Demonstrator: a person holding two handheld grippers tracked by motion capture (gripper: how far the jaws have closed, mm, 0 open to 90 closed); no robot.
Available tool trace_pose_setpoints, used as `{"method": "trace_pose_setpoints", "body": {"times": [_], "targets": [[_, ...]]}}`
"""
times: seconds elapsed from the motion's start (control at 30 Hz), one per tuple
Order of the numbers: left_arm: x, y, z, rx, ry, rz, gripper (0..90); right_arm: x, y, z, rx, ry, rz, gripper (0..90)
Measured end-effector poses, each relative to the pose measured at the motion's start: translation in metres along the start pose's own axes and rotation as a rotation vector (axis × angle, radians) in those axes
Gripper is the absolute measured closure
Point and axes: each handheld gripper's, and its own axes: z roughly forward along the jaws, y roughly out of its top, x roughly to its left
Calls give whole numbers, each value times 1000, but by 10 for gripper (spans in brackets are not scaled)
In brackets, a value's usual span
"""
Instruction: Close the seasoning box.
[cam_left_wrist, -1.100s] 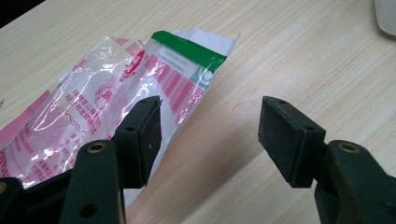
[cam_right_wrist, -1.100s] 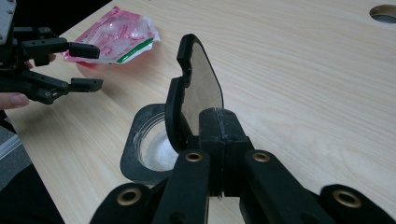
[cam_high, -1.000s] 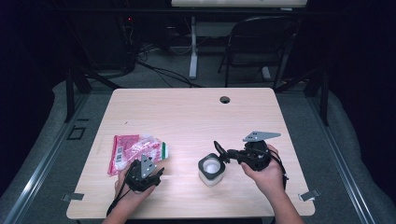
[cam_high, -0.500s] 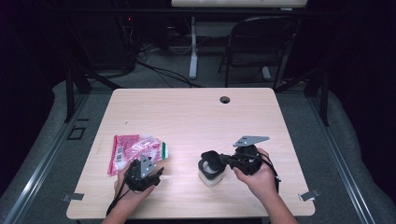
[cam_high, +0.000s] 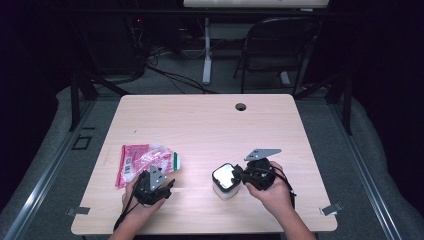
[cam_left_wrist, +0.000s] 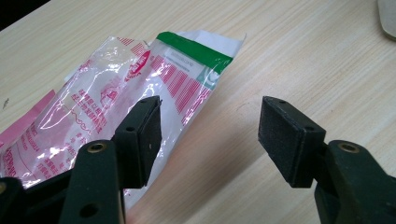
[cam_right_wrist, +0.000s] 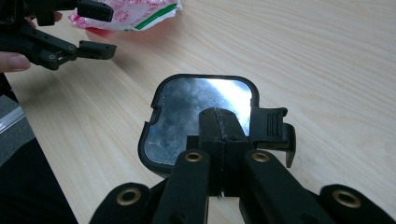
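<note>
Container (cam_right_wrist: 201, 121): near lid edge lying hidden behind right gripper (cam_right_wrist: 223, 135) jaws; body below lid not showing in right gripper view. Packet (cam_left_wrist: 116, 107): left end running off frame, lower part sitting behind left gripper (cam_left_wrist: 210, 135) jaw; print too small to read.

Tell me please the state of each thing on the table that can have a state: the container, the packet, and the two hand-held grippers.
Container: upright on the table, black-rimmed lid on, its side latch sticking out.
Packet: flat on the table, crumpled, green-striped end pointing away from the left jaws.
Left hand-held gripper: open, one jaw over the packet's edge, nothing gripped.
Right hand-held gripper: shut, jaws together over the lid.
</note>
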Motion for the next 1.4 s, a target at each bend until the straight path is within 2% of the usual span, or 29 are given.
{"method": "trace_pose_setpoints", "body": {"times": [0.3, 0.67, 0.83, 0.9, 1.07, 1.4], "targets": [[1, 0, -1, -6, 0, -7, 393, -5, -2, -4, -3, -10, 15, 898], [7, 0, -6, -19, -2, -27, 406, -25, -11, -17, -37, -56, 81, 858], [10, 0, -7, -32, -8, -53, 418, -33, -15, -23, -41, -73, 95, 799], [11, 0, -8, -35, -10, -62, 419, -36, -18, -24, -51, -79, 118, 774], [14, -1, -8, -38, -13, -68, 422, -44, -24, -25, -69, -105, 140, 683], [18, -2, -8, -38, -16, -81, 422, -54, -41, -24, -74, -177, 146, 589]]}}
